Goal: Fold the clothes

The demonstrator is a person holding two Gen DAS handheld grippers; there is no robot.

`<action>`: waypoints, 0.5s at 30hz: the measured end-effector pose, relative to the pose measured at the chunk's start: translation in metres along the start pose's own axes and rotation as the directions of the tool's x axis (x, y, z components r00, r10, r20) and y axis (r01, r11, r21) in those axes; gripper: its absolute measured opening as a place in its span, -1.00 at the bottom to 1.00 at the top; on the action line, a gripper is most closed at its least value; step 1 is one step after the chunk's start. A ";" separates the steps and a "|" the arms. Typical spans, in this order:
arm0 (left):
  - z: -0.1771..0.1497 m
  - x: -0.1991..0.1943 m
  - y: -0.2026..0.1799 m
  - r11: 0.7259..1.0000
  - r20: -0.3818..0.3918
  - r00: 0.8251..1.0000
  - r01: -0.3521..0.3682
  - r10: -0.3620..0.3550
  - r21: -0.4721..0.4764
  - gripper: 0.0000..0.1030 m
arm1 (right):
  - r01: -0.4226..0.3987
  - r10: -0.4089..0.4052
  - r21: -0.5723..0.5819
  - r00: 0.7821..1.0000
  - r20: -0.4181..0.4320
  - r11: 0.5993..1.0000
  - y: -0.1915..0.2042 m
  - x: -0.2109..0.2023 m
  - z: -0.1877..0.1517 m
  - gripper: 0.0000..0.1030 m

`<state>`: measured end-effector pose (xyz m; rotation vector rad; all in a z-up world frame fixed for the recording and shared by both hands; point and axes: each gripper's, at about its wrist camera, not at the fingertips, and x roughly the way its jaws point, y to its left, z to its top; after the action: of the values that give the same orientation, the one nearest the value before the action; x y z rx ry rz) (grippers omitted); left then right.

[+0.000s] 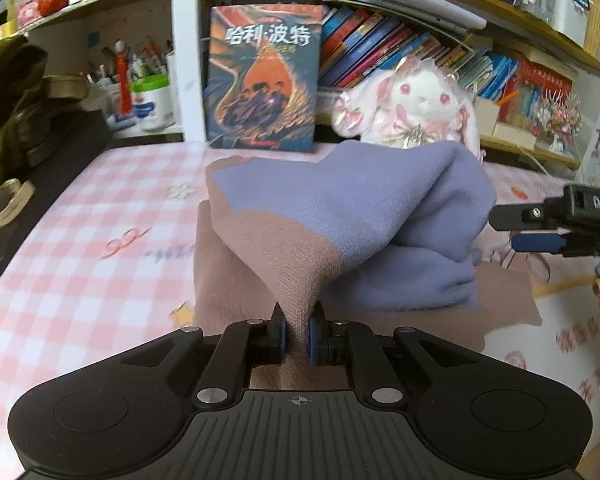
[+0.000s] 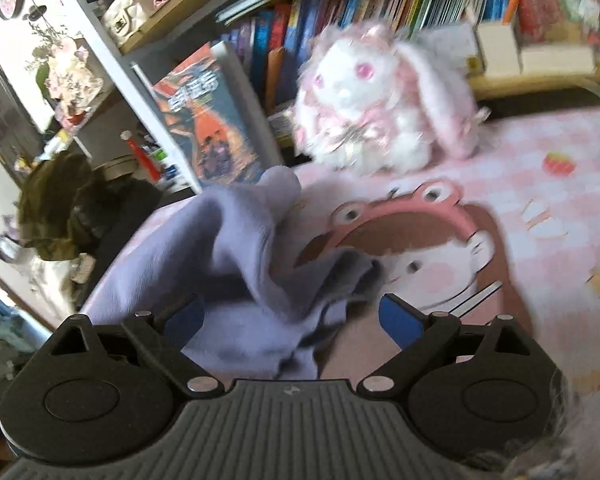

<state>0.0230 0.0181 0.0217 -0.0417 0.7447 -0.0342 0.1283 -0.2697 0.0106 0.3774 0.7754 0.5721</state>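
Observation:
A knit garment, part brown (image 1: 284, 256) and part lavender (image 1: 364, 200), lies on the pink checked table (image 1: 80, 240). My left gripper (image 1: 297, 332) is shut on a brown fold and pulls it up into a tent. My right gripper (image 1: 502, 228) shows at the right edge, just beside the lavender bulge. In the right wrist view the right gripper (image 2: 294, 316) is open; the lavender cloth (image 2: 240, 248) bunches between its wide blue pads (image 2: 400, 316), and neither pad presses on it.
A large upright book (image 1: 264, 76) and a white and pink plush rabbit (image 1: 412, 108) stand at the table's back edge, before shelves of books (image 1: 380, 40). A pen tub (image 1: 148, 100) and a dark olive bag (image 1: 8, 100) sit at the left.

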 end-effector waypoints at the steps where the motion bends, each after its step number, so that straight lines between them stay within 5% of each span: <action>1: -0.004 -0.004 0.004 1.000 0.000 1.000 -0.002 0.002 0.002 -0.80 | -0.019 0.019 0.008 1.000 -0.015 1.000 0.002 0.003 -0.003 0.84; 7: -0.016 -0.015 0.015 1.000 -0.009 1.000 -0.015 0.015 0.008 -0.61 | -0.112 0.110 -0.015 0.991 -0.071 0.994 0.032 0.023 -0.014 0.83; 10: -0.016 -0.018 0.016 0.999 -0.007 1.000 -0.029 0.029 0.019 -0.44 | -0.087 0.084 -0.059 0.995 -0.057 0.994 0.048 0.034 -0.012 0.64; 15: -0.019 -0.015 0.020 1.000 -0.013 1.000 -0.025 0.025 0.019 -0.35 | -0.050 0.047 -0.029 0.996 -0.077 0.998 0.053 0.058 -0.009 -0.74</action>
<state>-0.0009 0.0384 0.0168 -0.0140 0.7578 -0.0180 0.1370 -0.1916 0.0001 0.3484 0.8312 0.6460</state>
